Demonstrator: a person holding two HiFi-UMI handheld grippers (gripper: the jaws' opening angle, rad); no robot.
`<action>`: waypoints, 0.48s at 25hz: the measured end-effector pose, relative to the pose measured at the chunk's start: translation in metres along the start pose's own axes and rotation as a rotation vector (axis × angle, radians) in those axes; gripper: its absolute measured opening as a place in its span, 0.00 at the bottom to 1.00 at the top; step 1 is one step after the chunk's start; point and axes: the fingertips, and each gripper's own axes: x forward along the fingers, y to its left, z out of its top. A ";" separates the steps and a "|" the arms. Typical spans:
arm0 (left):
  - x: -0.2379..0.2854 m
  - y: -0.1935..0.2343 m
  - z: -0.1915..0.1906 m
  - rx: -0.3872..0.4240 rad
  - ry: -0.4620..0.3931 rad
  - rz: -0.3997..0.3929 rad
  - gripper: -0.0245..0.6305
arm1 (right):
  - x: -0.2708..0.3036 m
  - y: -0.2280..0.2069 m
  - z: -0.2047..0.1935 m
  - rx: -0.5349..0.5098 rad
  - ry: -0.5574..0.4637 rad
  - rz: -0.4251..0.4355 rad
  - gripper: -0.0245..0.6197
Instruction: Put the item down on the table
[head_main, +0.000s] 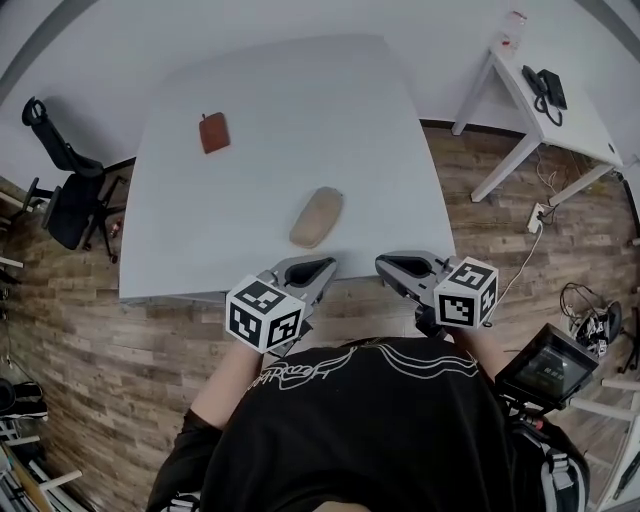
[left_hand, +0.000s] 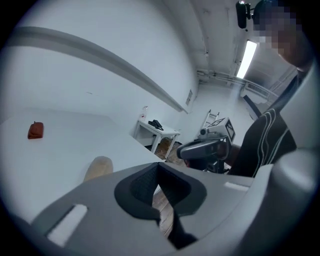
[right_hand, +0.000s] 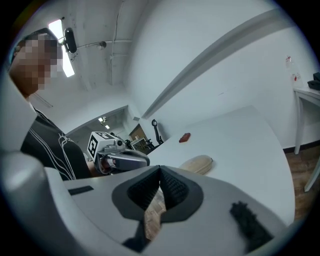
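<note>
Both tongs are staying closed and are holding nothing. The left tongs (left_hand: 159, 171) are showing their dark pads pressed together, with only the floor visible through the small gap below. The right tongs (right_hand: 160, 174) are looking the same, tip against tip and empty. In the head view they are hovering side by side, close to the person's body and just off the near edge of the table (head_main: 180, 250), with the tips pointing toward each other. I think this is a resting pose, because nothing is left to carry.

The beige item (head_main: 317, 216), long and rounded, is lying flat on the table, near the front edge and apart from both tongs. Judging from this, the putting down is already done. A small red-brown thing (head_main: 214, 132) is lying well apart from it, toward the far left corner. I cannot tell what it is.

The table is showing a plain white top with much bare space. It is standing on a floor of wooden planks (head_main: 120, 360). A black office chair (head_main: 62, 190) is waiting on the left, and a white side desk (head_main: 590, 125) with a black telephone (head_main: 545, 88) is standing on the right, against the pale wall.
</note>
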 end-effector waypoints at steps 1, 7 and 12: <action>-0.002 -0.007 0.001 0.009 -0.002 -0.019 0.05 | 0.000 0.002 0.000 -0.006 0.002 0.005 0.05; 0.002 -0.023 -0.006 -0.027 0.013 -0.074 0.05 | 0.001 0.008 -0.004 -0.016 0.006 0.024 0.05; 0.005 -0.027 -0.010 -0.056 0.024 -0.091 0.05 | 0.006 0.011 -0.009 -0.042 0.019 0.019 0.05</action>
